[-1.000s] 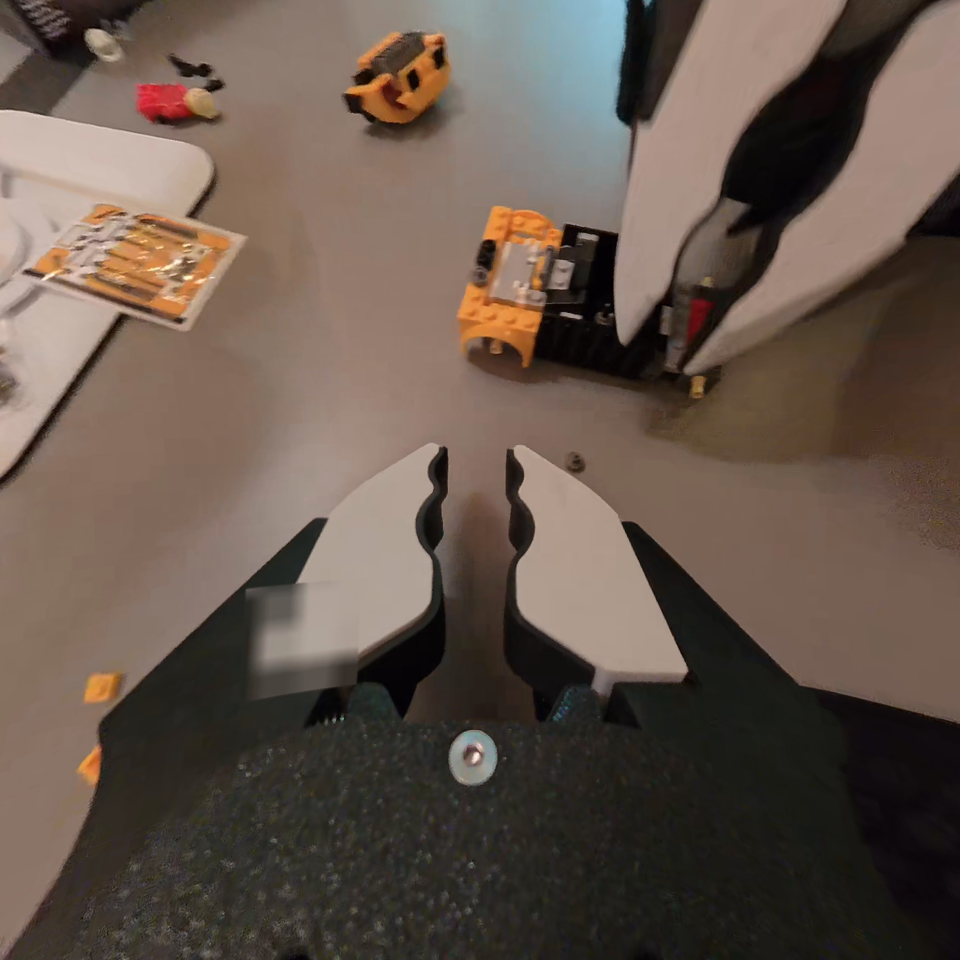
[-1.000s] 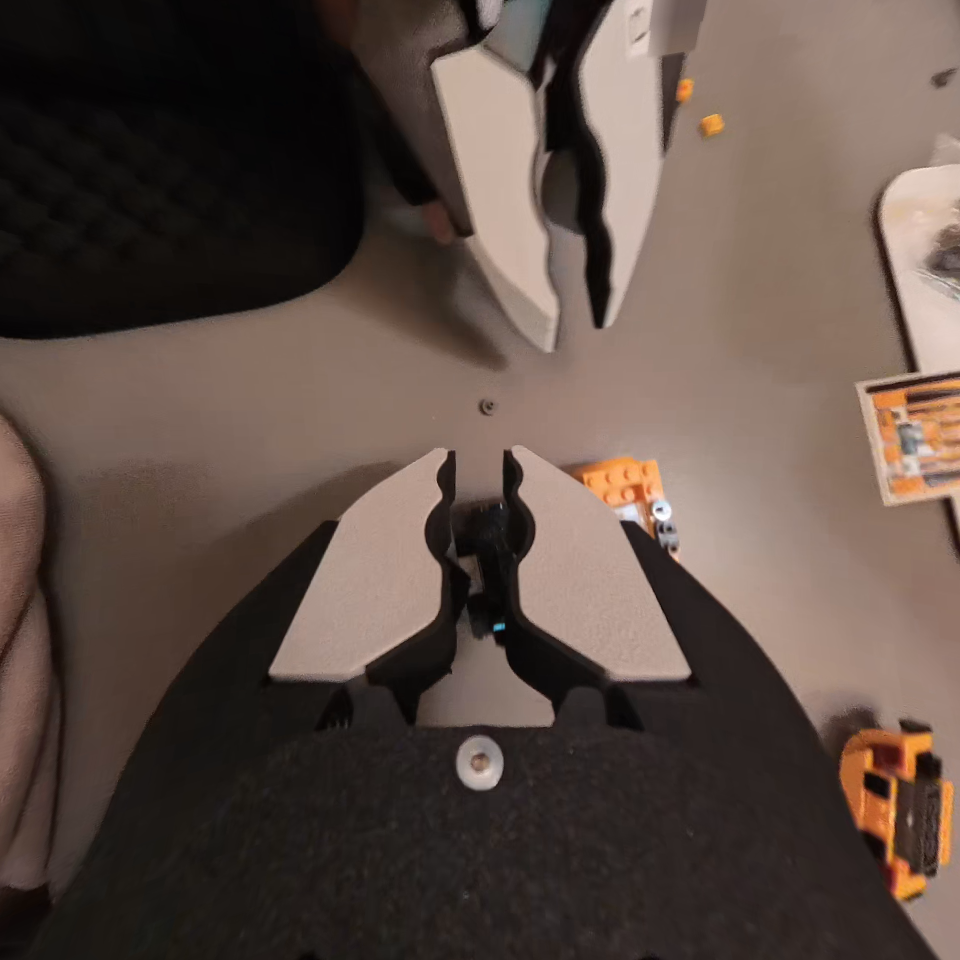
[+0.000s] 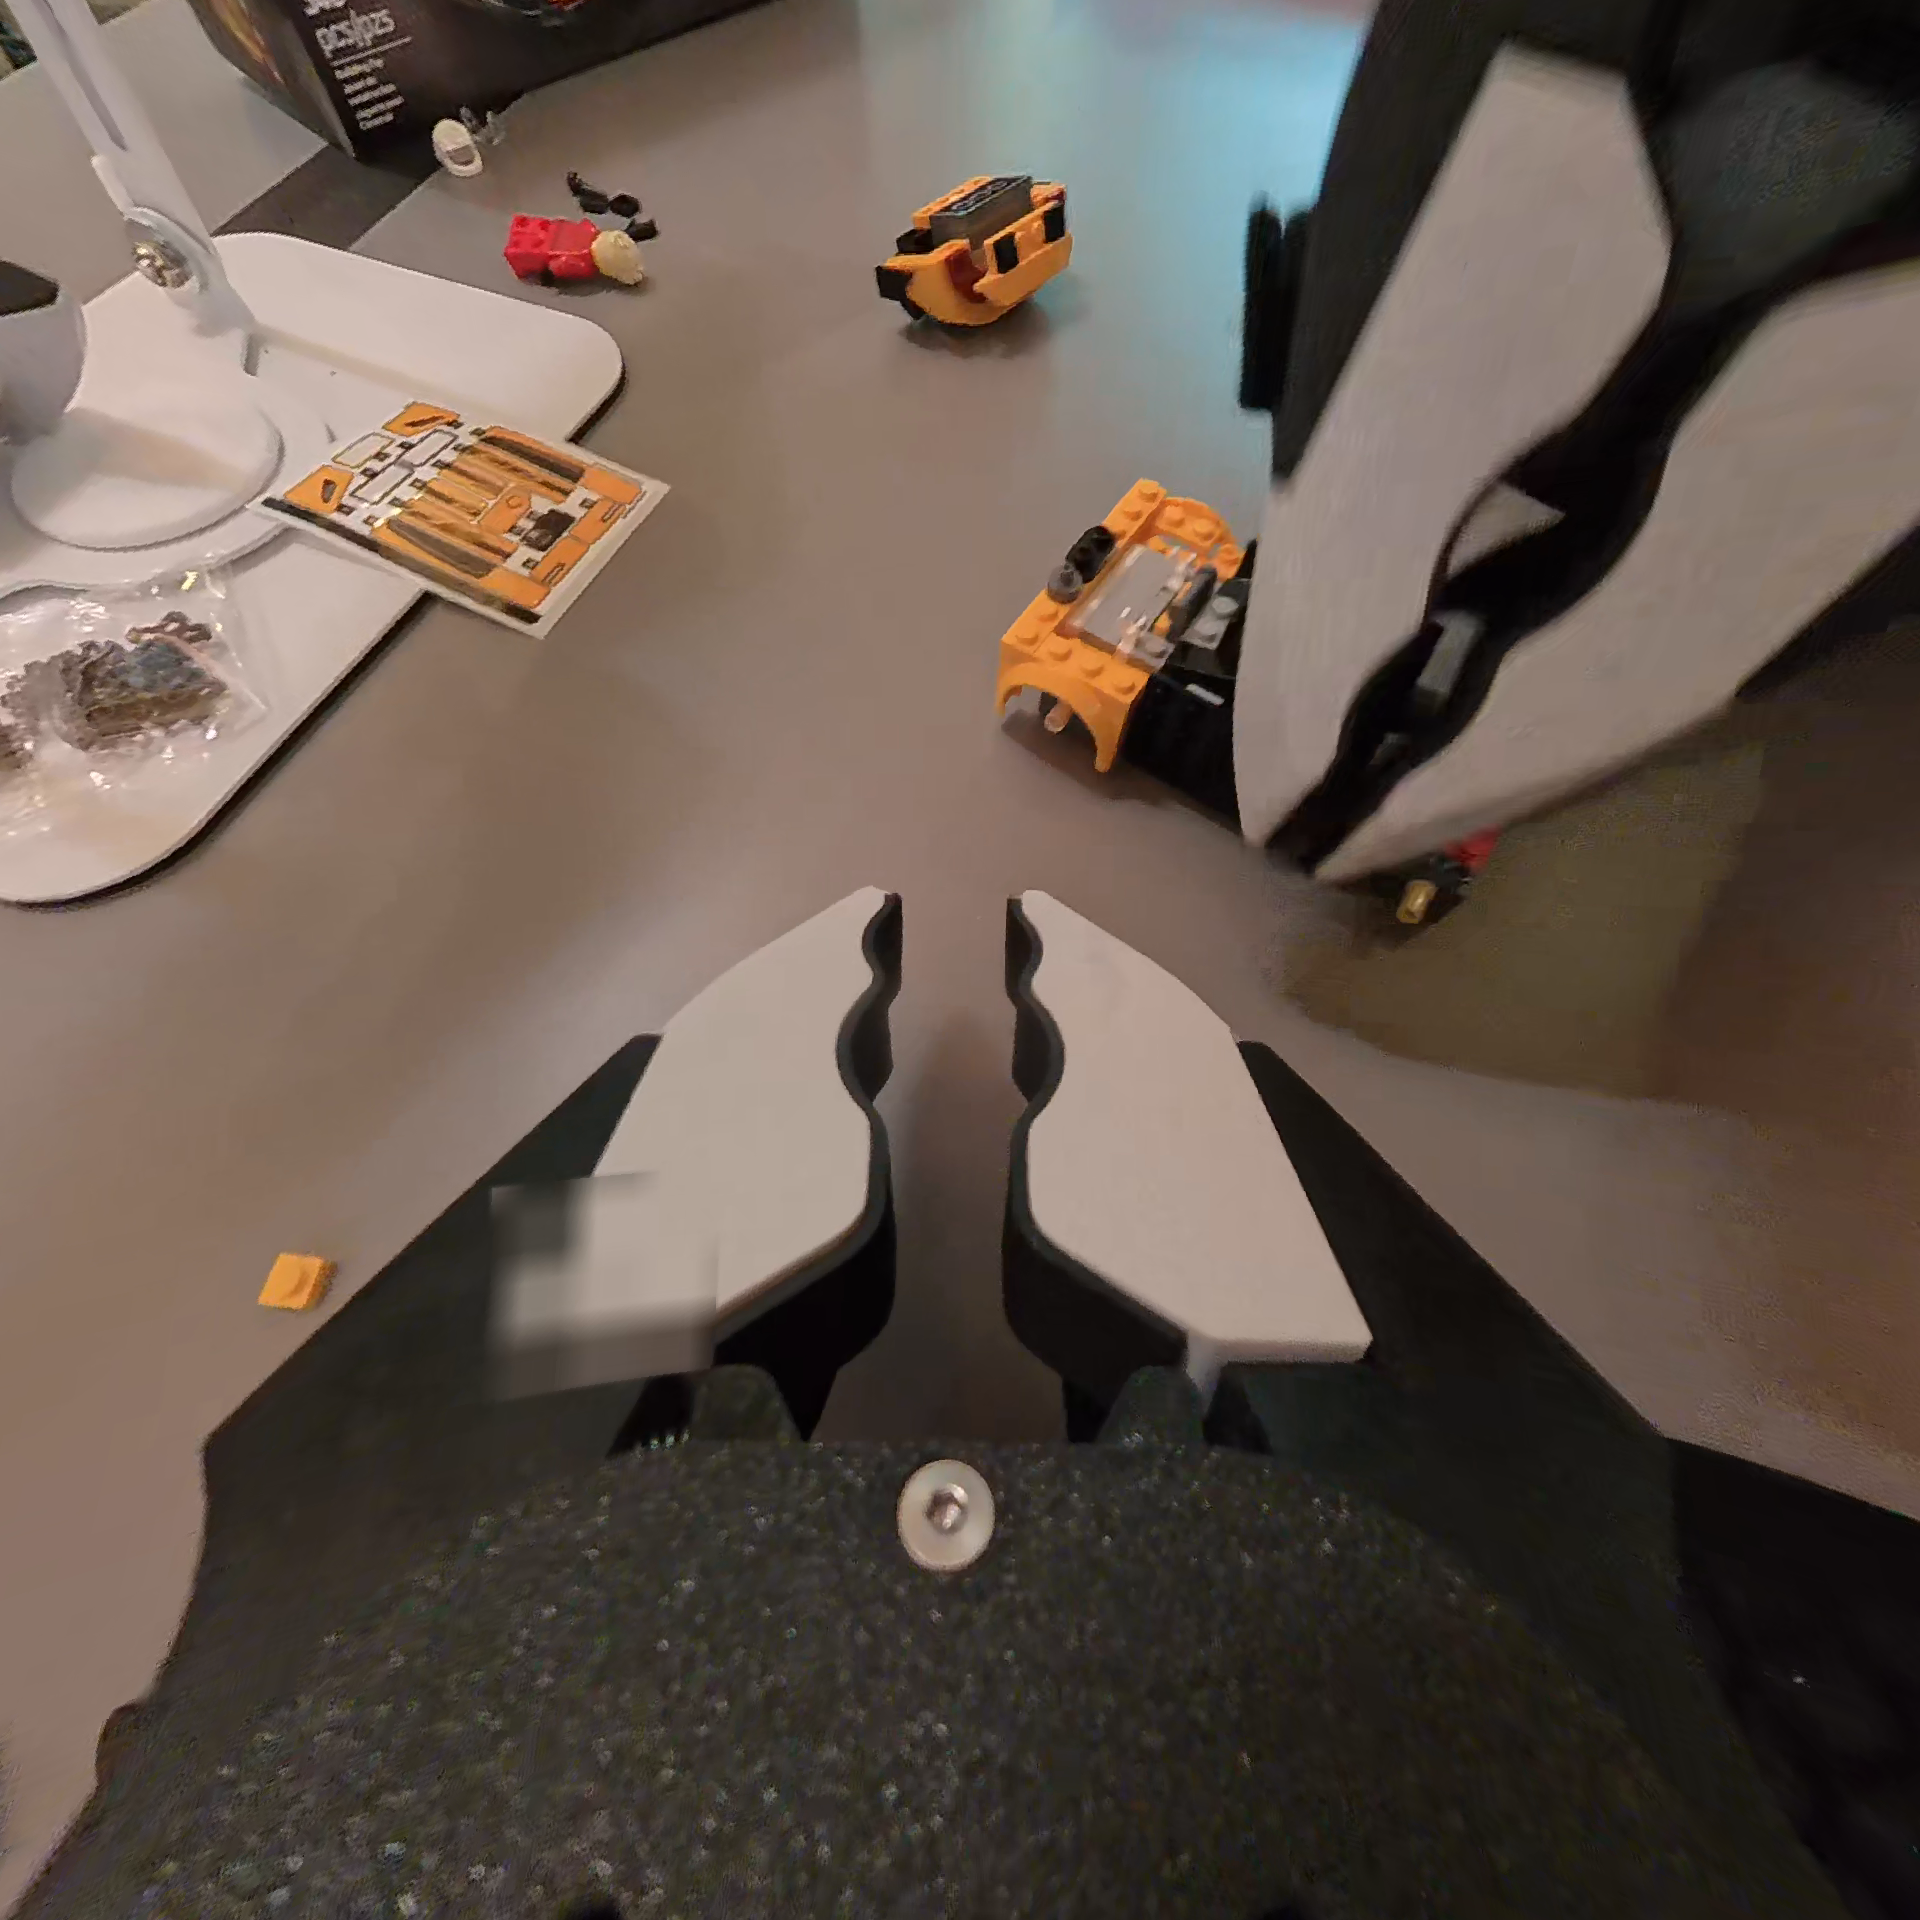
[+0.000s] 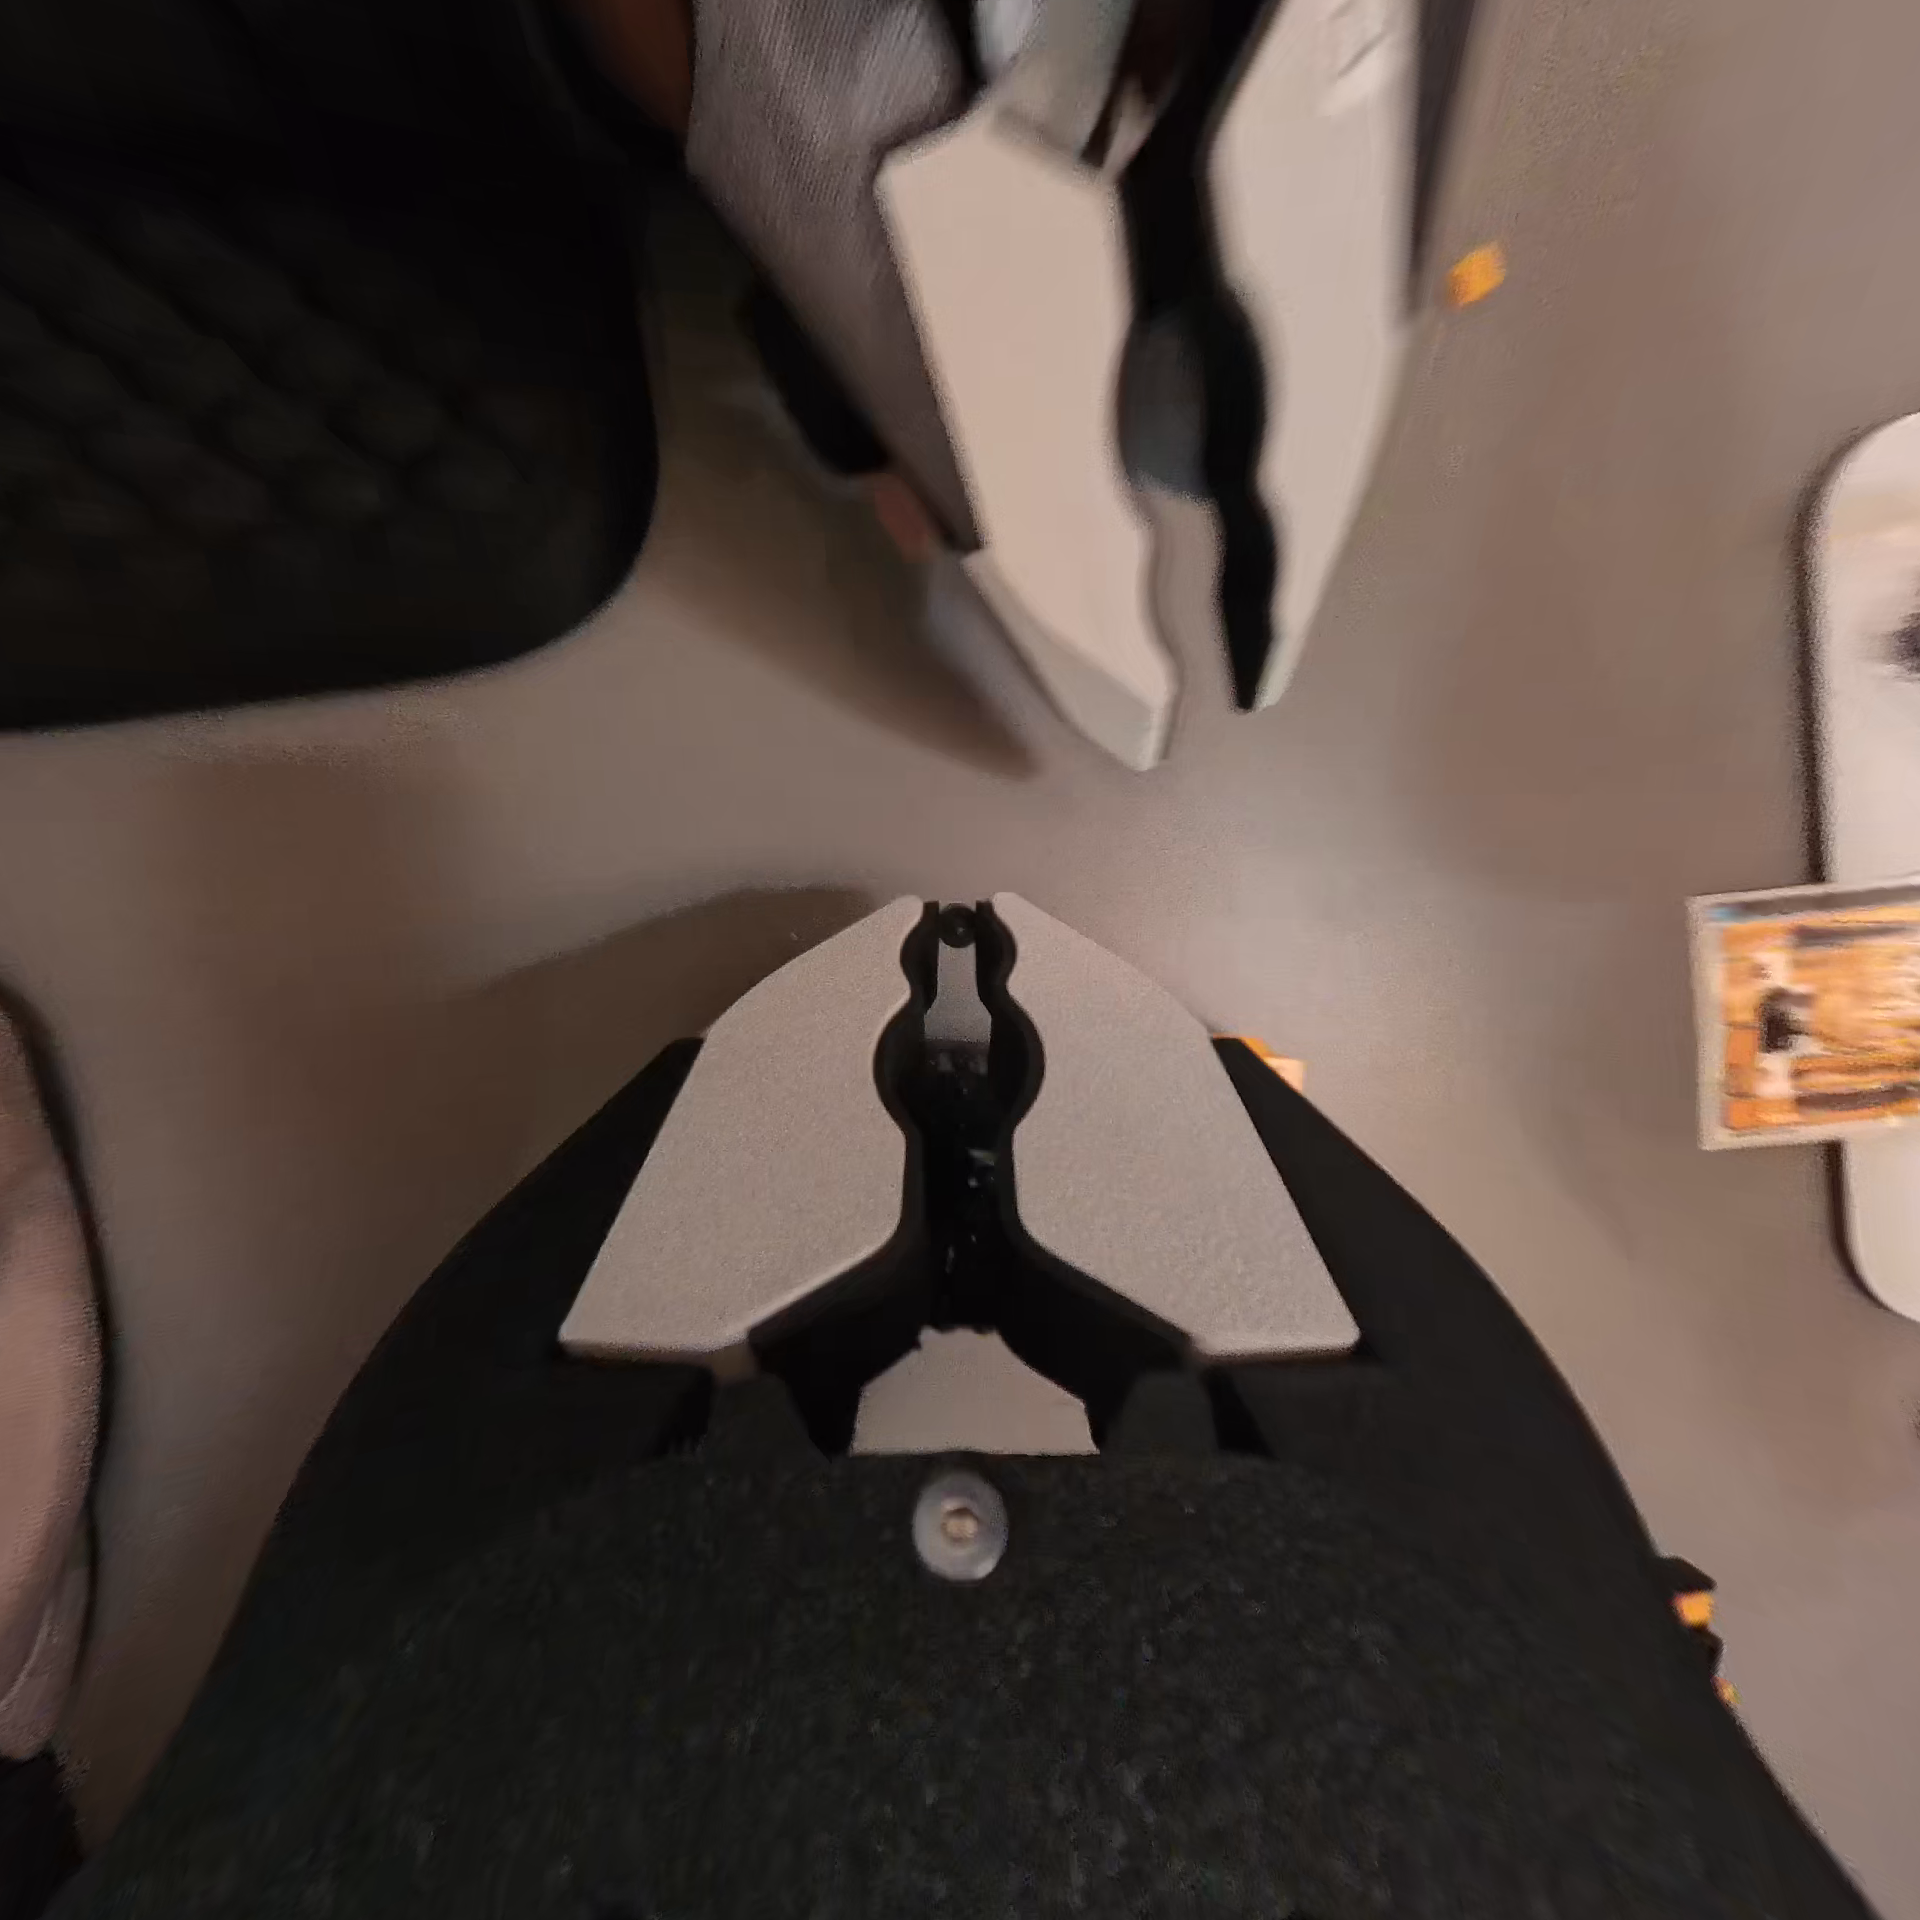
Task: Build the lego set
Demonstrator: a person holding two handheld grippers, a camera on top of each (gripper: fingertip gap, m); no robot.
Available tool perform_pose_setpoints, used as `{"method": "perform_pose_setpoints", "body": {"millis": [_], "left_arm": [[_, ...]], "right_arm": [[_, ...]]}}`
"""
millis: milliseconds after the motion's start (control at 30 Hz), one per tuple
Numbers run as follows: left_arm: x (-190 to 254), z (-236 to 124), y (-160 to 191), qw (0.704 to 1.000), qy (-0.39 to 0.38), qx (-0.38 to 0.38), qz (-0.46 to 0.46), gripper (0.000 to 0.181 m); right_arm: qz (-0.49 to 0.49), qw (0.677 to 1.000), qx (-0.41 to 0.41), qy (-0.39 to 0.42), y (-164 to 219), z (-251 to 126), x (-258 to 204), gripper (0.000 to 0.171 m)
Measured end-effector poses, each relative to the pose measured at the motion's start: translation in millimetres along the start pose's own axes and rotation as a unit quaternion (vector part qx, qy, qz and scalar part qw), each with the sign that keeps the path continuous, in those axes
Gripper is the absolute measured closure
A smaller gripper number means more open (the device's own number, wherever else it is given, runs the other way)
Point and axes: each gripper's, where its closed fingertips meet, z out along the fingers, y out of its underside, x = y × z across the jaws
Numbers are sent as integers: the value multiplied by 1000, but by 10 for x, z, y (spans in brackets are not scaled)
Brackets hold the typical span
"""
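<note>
Sitting mid-counter is the orange and black lego chassis (image 3: 1117, 623), the right tongs (image 4: 961, 920) lowered over its black end and pinching a tiny black piece (image 4: 956, 925) at their tips. The left tongs (image 3: 953, 909) hover spread and empty nearer the counter's (image 3: 790, 748) front edge. A second orange lego body (image 3: 977, 255) lies farther back, with a sticker sheet (image 3: 468, 514) overlapping a white tray (image 3: 436, 332) toward the left edge.

The left gripper (image 3: 953, 909) hangs low over the table, its jaws a narrow gap apart and empty; the right gripper (image 4: 961, 914) points steeply down, tips nearly closed.
</note>
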Motion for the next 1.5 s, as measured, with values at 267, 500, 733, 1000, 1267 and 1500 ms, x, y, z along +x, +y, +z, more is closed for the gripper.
{"method": "perform_pose_setpoints", "body": {"millis": [267, 500, 733, 1000, 1267, 1500], "left_arm": [[126, 181, -114, 999, 43, 8, 9, 150], [162, 375, -213, 991, 131, -7, -14, 142], [266, 569, -147, 979, 184, -63, 55, 137], [396, 609, -184, 970, 211, -53, 111, 154], [340, 605, -229, 976, 191, -40, 93, 137], [400, 673, -190, 964, 229, -65, 122, 134]], "right_arm": [[99, 979, 164, 68, 330, -725, 623, 165], [138, 976, 167, 19, 708, -486, 757, 165], [144, 975, 170, -12, 731, -383, 722, 165], [151, 972, 176, -45, 747, -334, 628, 165], [153, 969, 185, -51, 757, -416, 605, 165], [122, 983, 132, -40, 828, -361, 578, 165]]}}
